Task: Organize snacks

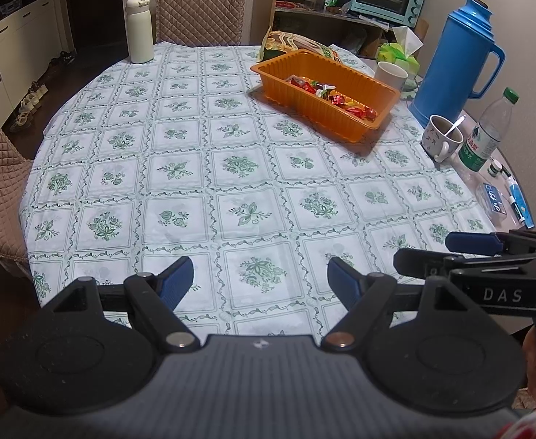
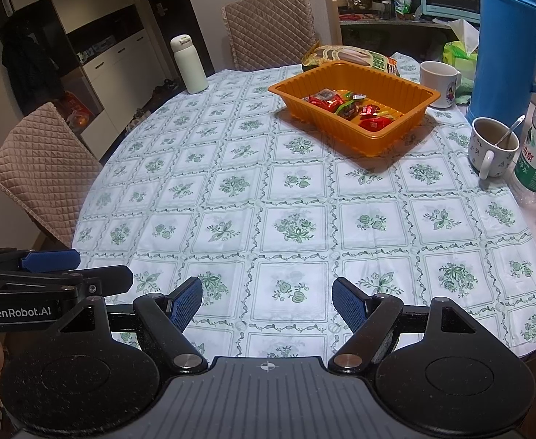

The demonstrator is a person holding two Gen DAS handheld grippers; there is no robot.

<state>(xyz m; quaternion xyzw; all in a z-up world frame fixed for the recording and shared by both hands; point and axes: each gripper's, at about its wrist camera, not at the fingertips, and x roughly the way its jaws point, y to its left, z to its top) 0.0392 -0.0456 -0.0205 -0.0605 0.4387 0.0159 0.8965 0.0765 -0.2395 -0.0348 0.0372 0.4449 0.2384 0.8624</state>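
An orange plastic tray [image 1: 286,64] stands at the far right of the round table and holds several wrapped candies [image 1: 335,99]. It also shows in the right wrist view [image 2: 388,139], with its candies [image 2: 348,108]. A large snack bag [image 1: 297,44] lies behind the tray; it shows in the right wrist view too [image 2: 348,55]. My left gripper [image 1: 260,280] is open and empty above the near table edge. My right gripper [image 2: 267,301] is open and empty beside it. Each gripper shows at the edge of the other's view.
A blue thermos [image 1: 454,58], a mug with a spoon [image 1: 441,137], a water bottle [image 1: 487,135], a white cup [image 1: 390,75] and small packs [image 1: 494,201] crowd the right side. A white flask [image 1: 139,31] stands far left. Quilted chairs [image 2: 41,168] surround the table.
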